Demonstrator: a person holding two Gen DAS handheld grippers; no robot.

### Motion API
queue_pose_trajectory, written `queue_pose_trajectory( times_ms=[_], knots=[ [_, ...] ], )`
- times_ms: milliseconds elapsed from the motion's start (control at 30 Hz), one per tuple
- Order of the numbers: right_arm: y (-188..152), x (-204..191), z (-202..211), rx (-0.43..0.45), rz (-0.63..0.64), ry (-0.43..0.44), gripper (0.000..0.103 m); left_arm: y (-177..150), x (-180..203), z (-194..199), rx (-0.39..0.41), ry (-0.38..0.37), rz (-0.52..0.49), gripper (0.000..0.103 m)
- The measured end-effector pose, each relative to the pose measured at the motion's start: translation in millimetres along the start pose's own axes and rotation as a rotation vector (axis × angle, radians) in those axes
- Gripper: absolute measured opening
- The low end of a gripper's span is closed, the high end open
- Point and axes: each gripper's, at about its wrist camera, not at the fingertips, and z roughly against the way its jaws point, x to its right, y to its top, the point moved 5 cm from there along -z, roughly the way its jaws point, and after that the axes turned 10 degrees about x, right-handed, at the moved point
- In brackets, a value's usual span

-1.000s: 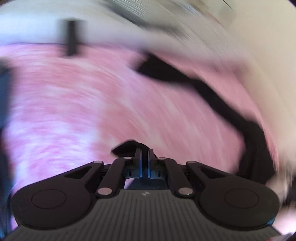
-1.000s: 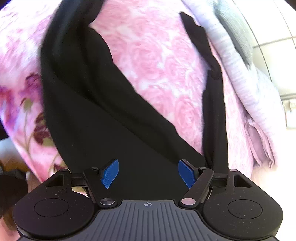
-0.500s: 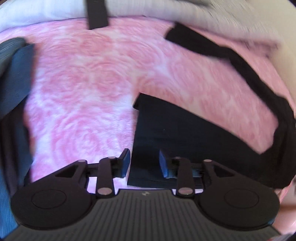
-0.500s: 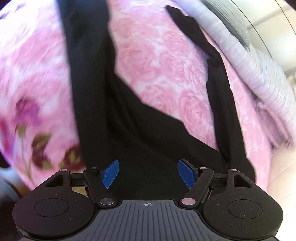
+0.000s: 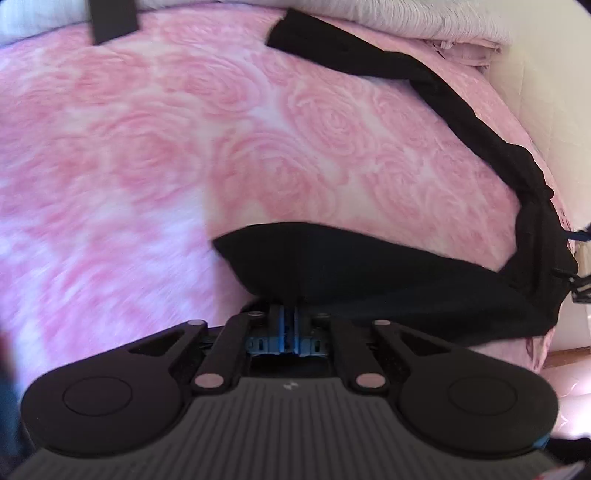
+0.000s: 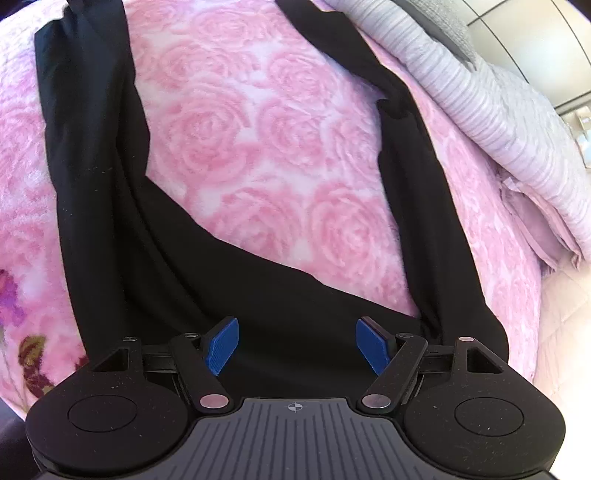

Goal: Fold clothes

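Observation:
A black pair of leggings lies spread on a pink rose-patterned blanket, its two legs running away from the waist. My right gripper hovers open over the waist part, and its blue pads touch nothing. In the left wrist view, my left gripper points steeply down at the end of one leg. Its jaws are closing there, pads together, with the hem pinched between them. The other leg stretches to the far right.
Folded grey-white striped bedding lies along the blanket's far edge. A dark strap hangs at the top left of the left wrist view. A pale wall borders the bed on the right. The blanket between the legs is bare.
My left gripper sank toward the bed, opened over the leg's end, then shut on its hem. My right gripper slid sideways over the waist and stayed open.

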Motion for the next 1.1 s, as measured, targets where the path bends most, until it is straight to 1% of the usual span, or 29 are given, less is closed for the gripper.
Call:
queue_pose_trajectory(
  times_ms=[67, 133, 200, 267, 400, 567, 600, 667, 700, 733, 767, 867, 900, 967, 1000, 1100],
  knots=[
    [0, 1, -2, 0.005, 0.021, 0.009, 0.074, -13, -2, 21, -0.039, 0.017, 0.018, 0.003],
    [1, 5, -6, 0.013, 0.034, 0.016, 0.074, -23, 5, 28, -0.065, 0.034, -0.006, 0.002],
    [0, 11, -13, 0.017, 0.034, 0.04, 0.074, -25, 8, 28, -0.064, 0.059, -0.016, 0.002],
    [-1, 17, -22, 0.029, 0.066, 0.071, 0.074, -22, 11, 24, -0.05, 0.087, -0.02, 0.002],
    [-1, 31, -42, 0.07, 0.179, 0.143, 0.074, -26, 18, 24, -0.071, 0.148, -0.034, 0.002],
    [-12, 51, -65, 0.094, 0.332, 0.251, 0.073, -54, 31, 41, -0.118, 0.221, 0.005, 0.002],
    [-14, 54, -69, 0.103, 0.343, 0.284, 0.073, -57, 33, 41, -0.125, 0.234, 0.011, 0.002],
    [-17, 55, -78, 0.114, 0.35, 0.379, 0.073, -58, 35, 37, -0.128, 0.259, 0.015, 0.002],
    [-18, 55, -83, 0.108, 0.351, 0.424, 0.047, -54, 36, 38, -0.111, 0.268, 0.018, 0.002],
    [-19, 53, -89, 0.08, 0.35, 0.463, 0.023, -48, 37, 40, -0.088, 0.276, 0.024, 0.002],
    [-18, 55, -92, 0.066, 0.341, 0.489, 0.002, -41, 37, 45, -0.057, 0.283, 0.035, 0.002],
    [7, 75, -89, 0.114, 0.266, 0.47, 0.001, -14, 38, 62, 0.056, 0.295, 0.052, 0.002],
    [20, 84, -88, 0.139, 0.229, 0.448, 0.002, -9, 38, 60, 0.066, 0.304, 0.051, 0.002],
    [36, 95, -97, 0.156, 0.19, 0.414, 0.002, -3, 34, 49, 0.055, 0.318, 0.055, 0.002],
    [40, 97, -105, 0.151, 0.177, 0.407, 0.002, -4, 30, 42, 0.045, 0.322, 0.068, 0.003],
    [42, 98, -125, 0.108, 0.143, 0.39, 0.003, -8, 16, 29, 0.03, 0.349, 0.102, 0.016]
  ],
)
